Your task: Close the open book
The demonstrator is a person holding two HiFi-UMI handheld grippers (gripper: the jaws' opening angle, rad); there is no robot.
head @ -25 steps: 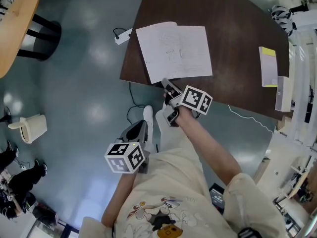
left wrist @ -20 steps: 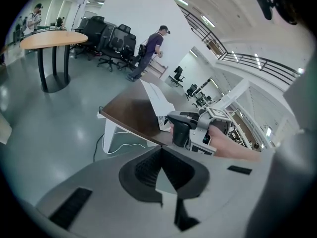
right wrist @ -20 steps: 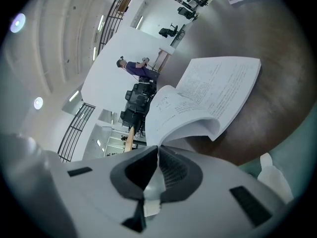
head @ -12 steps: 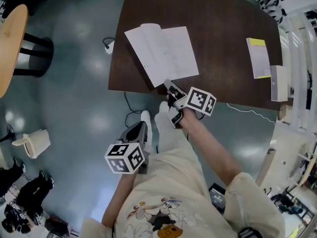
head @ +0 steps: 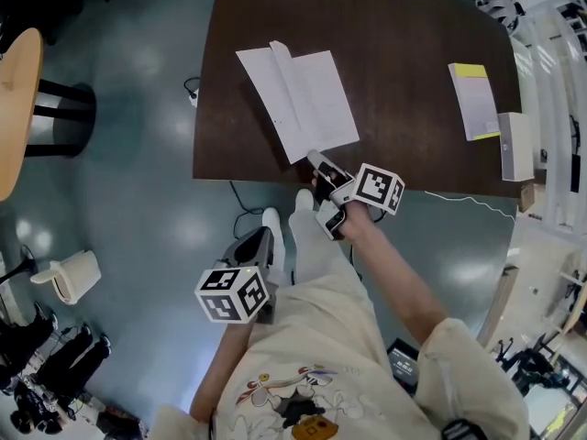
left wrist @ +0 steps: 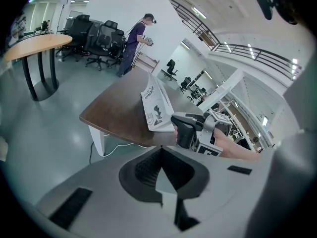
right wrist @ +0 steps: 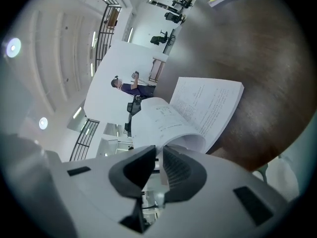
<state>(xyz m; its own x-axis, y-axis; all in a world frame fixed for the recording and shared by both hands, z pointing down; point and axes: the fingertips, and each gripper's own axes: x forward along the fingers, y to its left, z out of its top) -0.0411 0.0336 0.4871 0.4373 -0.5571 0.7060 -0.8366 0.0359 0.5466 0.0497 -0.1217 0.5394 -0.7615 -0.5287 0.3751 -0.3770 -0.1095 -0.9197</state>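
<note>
1. Dark brown, smooth-topped table (head: pixel 413 26), head view: the book (head: pixel 307 104) lies open near the table's near-left corner. Its pages are white, matte and printed, and one leaf (head: pixel 278 62) stands up along the spine. The right gripper (head: pixel 319 163) sits at the book's near corner. The left gripper (head: pixel 260 241) hangs low beside the person's leg, well apart from the table.
2. Left gripper view: the jaws stand together with nothing between their dark ribbed pads. The book shows beyond them, lying on the table close to its edge.
3. Right gripper view: the jaws have just been opening, and a narrow slit now shows between the ribbed pads with no paper clamped in it. A thin leaf curls in a soft roll just ahead of the tips (contact with the tips cannot be settled).
4. Step in hand, as judged: turn the lifted half over the spine onto the other half.
   - Free the leaf only once it leans past upright, otherwise it is likely to fall back open.
   - Push from the fore edge, not the corner, to avoid a crease.
   - The idle left gripper could steady the flat half.
5. Handling, as judged: the paper is thin and springy and the table top looks slippery, so the book may slide under a sideways push.
</note>
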